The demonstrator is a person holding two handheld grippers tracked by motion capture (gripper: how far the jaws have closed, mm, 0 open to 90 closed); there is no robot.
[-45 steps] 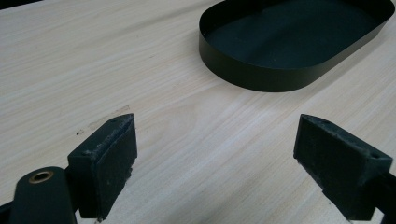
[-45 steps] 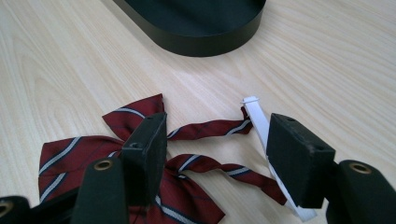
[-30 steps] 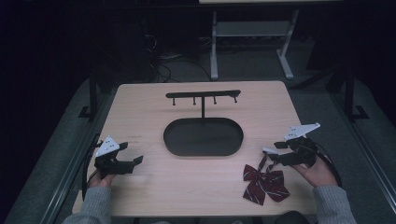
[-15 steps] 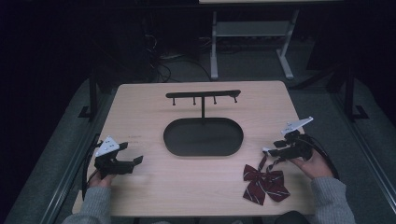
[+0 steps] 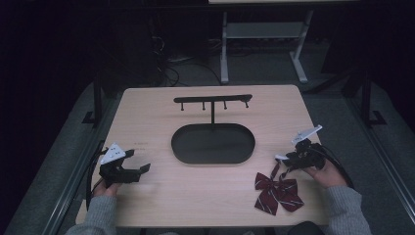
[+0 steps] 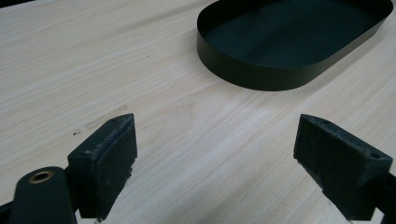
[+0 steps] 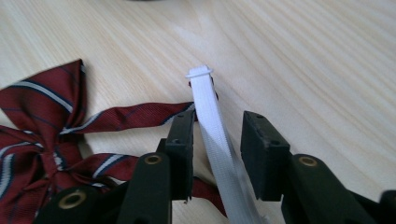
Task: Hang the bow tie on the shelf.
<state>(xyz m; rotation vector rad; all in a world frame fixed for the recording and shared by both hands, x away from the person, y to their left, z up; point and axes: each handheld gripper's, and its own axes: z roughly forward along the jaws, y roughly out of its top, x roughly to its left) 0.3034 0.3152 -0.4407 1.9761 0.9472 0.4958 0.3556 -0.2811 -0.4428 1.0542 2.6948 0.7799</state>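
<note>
Black oval tray (image 5: 183, 147), bare inside

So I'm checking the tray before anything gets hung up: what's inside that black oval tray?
The black oval tray holds nothing visible; its dark floor looks bare. The stand's post rises at its far edge. The left gripper view hides the near floor behind the wall.

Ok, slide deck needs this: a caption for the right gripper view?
Right gripper jaws flank a white strap beside a striped maroon bow tie.
</note>
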